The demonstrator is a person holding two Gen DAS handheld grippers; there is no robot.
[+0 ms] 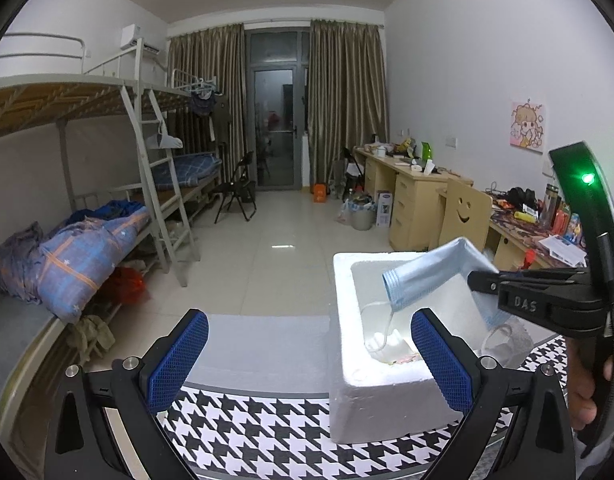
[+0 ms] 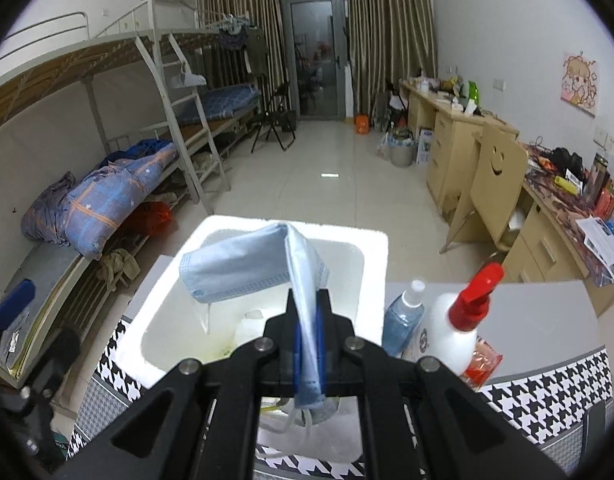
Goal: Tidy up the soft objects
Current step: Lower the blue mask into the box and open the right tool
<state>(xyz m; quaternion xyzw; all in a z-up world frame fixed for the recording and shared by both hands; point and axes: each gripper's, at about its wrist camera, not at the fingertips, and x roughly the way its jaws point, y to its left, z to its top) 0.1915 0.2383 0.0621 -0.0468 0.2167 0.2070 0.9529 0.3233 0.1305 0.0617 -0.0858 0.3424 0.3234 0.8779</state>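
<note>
Now: face mask held over the foam box, ready for release.

Right gripper [image 2: 309,320], its blue pads pinching the middle of the blue face mask [image 2: 243,266], holds it above the open cavity of the white foam box [image 1: 343,320] on the houndstooth-covered bench [image 1: 267,432]; the mask's ends and ear loops droop toward the cavity. Left gripper [image 1: 309,356] waits spread and empty at the box's near side. Good practice, as a judgement: lower until the loops clear the rim, then open over the box's centre, well clear of the spray bottles [image 2: 459,320] beside the box.
</note>
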